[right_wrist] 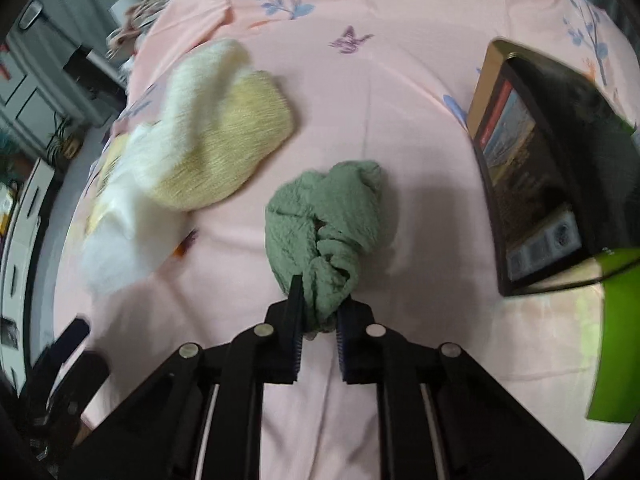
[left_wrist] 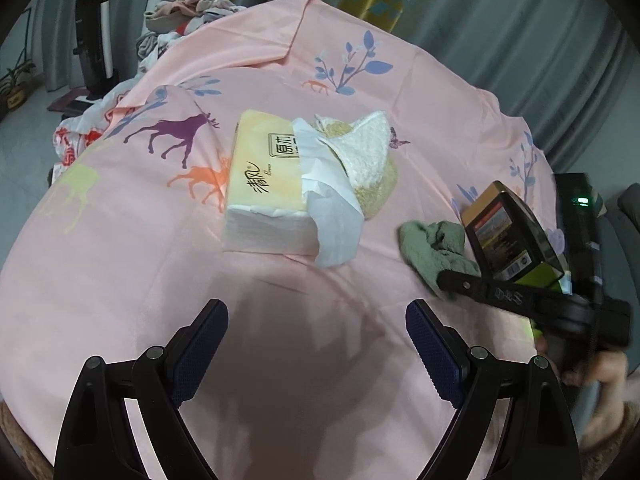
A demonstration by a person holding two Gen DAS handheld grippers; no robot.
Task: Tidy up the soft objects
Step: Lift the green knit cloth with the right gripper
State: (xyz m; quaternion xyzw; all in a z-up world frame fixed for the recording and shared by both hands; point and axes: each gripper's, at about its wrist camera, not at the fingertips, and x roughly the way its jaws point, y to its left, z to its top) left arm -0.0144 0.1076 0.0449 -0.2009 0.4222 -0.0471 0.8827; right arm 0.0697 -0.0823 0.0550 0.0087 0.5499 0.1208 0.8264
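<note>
A crumpled green cloth [right_wrist: 324,224] lies on the pink printed sheet [right_wrist: 420,128]. My right gripper [right_wrist: 320,300] is shut on the cloth's near end, which bunches between the pads. In the left wrist view the same green cloth [left_wrist: 436,246] lies at the right with the right gripper's finger [left_wrist: 480,290] on it. A cream and yellow towel [left_wrist: 370,160] lies against an open tissue pack [left_wrist: 264,184] mid-sheet; the towel [right_wrist: 224,140] also shows in the right wrist view. My left gripper [left_wrist: 316,332] hangs open over bare sheet, holding nothing.
A dark box with a printed label [right_wrist: 532,184] stands at the right beside the green cloth. A green sheet [right_wrist: 616,332] lies near it. A pile of clothes [left_wrist: 188,16] sits at the far left edge. A person's hand [left_wrist: 600,372] grips the right tool.
</note>
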